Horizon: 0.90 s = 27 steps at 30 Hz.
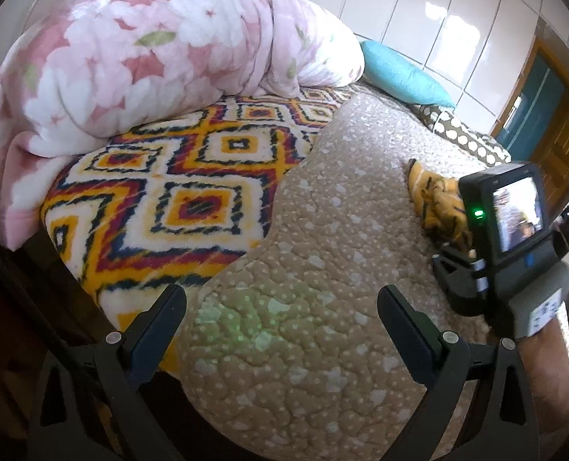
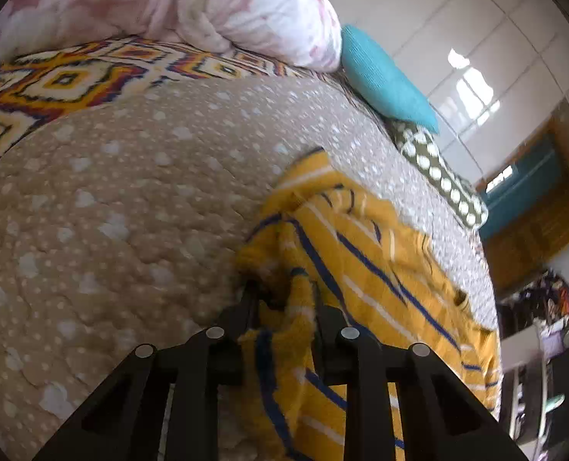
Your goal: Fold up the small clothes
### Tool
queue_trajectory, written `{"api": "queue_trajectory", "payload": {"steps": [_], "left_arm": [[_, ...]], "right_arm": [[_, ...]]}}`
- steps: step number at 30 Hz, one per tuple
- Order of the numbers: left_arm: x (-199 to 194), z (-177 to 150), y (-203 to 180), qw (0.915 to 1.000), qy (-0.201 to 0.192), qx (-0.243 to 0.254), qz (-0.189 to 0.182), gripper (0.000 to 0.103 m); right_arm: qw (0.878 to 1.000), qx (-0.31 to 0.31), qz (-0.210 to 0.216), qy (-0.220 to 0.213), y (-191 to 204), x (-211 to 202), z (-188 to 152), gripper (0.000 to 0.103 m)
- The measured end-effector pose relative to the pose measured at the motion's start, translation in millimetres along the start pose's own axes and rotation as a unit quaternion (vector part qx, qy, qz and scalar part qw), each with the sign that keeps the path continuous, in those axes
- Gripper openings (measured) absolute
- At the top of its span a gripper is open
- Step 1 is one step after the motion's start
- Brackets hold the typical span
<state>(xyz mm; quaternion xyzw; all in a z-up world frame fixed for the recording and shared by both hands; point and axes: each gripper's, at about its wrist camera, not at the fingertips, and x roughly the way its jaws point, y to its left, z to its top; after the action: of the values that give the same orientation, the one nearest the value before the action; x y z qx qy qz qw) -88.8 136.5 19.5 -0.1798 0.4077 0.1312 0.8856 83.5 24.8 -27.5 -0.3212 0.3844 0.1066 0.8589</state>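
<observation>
Yellow striped garment [image 2: 361, 238] lies crumpled on the bed's quilt [image 2: 111, 211], pinched by the right hand-held gripper [image 2: 284, 307]. Left hand-held gripper [image 1: 280, 307] hovers spread, holding nothing. Judged step: laying the garment flat; next, the left needs a free edge.

Striped garment [image 2: 345, 253] blurred, edge-cropped.

1. The beige quilt [image 1: 322, 269] is bare across the bed's middle, giving free passage.
2. A pink blanket [image 1: 150, 50] heaps along the far edge.
3. Blue pillow [image 1: 403, 73] blocks the far right corner.
</observation>
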Motion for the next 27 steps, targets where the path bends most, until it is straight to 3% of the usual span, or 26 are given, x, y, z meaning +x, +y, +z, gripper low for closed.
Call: {"api": "queue_trajectory", "payload": {"steps": [3,5,7,10,12,13,17,21,23,25,27], "left_arm": [[-9,1,-11,0.9999,-0.002,0.004,-0.014,0.099],[-18,3,-24,0.9995,-0.009,0.027,-0.014,0.099],[-22,3,-36,0.9986,-0.012,0.052,-0.007,0.099],[-25,3,-58,0.9965,-0.004,0.083,-0.01,0.099],[-26,3,-75,0.9952,0.001,0.095,-0.023,0.099],[-26,2,-82,0.9946,0.003,0.1,-0.029,0.099],[-23,-7,-129,0.9883,0.017,0.138,-0.063,0.099],[-11,-23,-176,0.9789,0.046,0.178,-0.09,0.099],[-7,-32,-199,0.9728,0.061,0.197,-0.105,0.099],[-4,-40,-220,0.966,0.07,0.219,-0.119,0.099],[-4,-47,-237,0.9608,0.071,0.24,-0.121,0.099]], "right_arm": [[1.0,-0.003,0.0,-0.004,6,1,-1,0.016],[0.999,0.022,0.024,-0.016,-5,-5,-2,0.014],[0.994,0.086,0.068,-0.028,-38,-16,-5,0.013],[0.975,0.185,0.107,-0.057,-101,-39,-19,0.012],[0.954,0.26,0.126,-0.077,-151,-57,-44,0.009],[0.938,0.306,0.137,-0.089,-181,-66,-65,0.008],[0.881,0.441,0.137,-0.102,-259,-82,-169,0.008],[0.854,0.506,0.11,-0.046,-282,-64,-266,0.008],[0.828,0.544,0.134,-0.025,-285,-46,-303,0.008],[0.81,0.564,0.156,-0.035,-287,-40,-326,0.008],[0.811,0.559,0.163,-0.048,-285,-40,-329,0.008]]}}
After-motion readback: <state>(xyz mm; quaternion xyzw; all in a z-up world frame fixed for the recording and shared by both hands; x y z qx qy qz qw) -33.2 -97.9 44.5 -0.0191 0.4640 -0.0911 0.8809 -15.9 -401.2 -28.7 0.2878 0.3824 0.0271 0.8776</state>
